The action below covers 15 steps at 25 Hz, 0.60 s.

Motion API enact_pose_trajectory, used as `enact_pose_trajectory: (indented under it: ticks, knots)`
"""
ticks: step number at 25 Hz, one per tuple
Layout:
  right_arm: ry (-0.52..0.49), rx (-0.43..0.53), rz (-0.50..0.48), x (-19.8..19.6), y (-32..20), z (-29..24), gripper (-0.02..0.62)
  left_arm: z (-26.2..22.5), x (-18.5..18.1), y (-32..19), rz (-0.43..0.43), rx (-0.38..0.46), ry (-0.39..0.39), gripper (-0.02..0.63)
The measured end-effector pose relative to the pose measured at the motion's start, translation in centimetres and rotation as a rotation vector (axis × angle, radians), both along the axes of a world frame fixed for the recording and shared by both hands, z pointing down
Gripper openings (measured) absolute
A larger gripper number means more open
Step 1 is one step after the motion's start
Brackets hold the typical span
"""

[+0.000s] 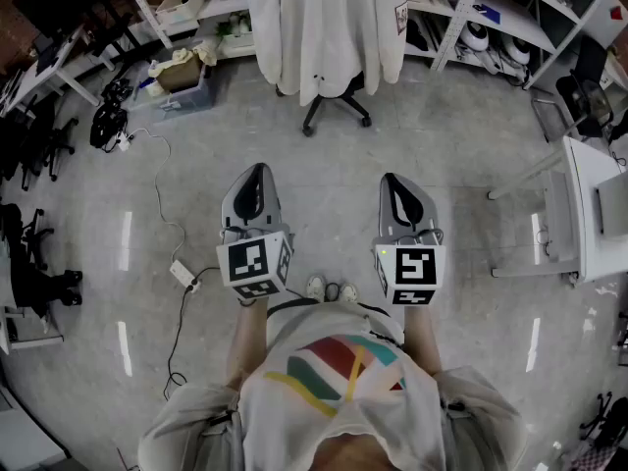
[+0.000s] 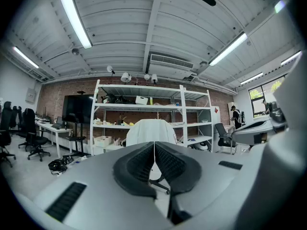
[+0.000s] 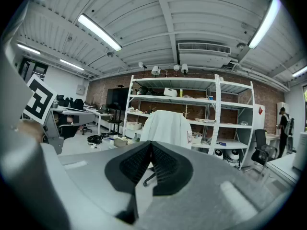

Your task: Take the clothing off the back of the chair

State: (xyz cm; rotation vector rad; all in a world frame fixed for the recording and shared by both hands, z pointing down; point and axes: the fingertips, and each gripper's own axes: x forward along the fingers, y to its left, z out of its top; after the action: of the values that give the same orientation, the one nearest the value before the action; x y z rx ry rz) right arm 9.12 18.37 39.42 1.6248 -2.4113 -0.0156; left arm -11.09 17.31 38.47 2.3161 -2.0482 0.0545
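L hand-held gripper (image 1: 257,171): jaws pressed together, nothing btwn.
R hand-held gripper (image 1: 392,181): also closed tight, empty, beside L.
Clothing (image 1: 324,23): white, draped over chair (image 1: 337,112) back, well apart from both.
Open room: bare floor (image 1: 451,155) up to chair.
Edges: shelving (image 1: 510,13) behind chair; white surface (image 1: 587,194) right; cable (image 1: 162,204) on floor, left.

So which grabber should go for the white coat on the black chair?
Probably left, though nearly a tie. The left gripper and right gripper are shut, empty, far from the white cloth coat on the black swivel chair. The left gripper view has the coat dead ahead; the right's sits slightly off-centre.
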Motion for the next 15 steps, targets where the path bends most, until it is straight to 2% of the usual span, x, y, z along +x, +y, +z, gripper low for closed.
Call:
enact_pose_trajectory:
  ticks: [6,15]
  knots:
    - [-0.021,0.016,0.013,-0.2,0.2,-0.6,0.005,-1.8,-1.3,0.2,-0.011,0.046,-0.008,0.015]
    - [-0.032,0.054,0.041,-0.8,0.5,-1.6,0.005,-2.6,-2.4,0.1,0.018,0.081,0.016,0.015]
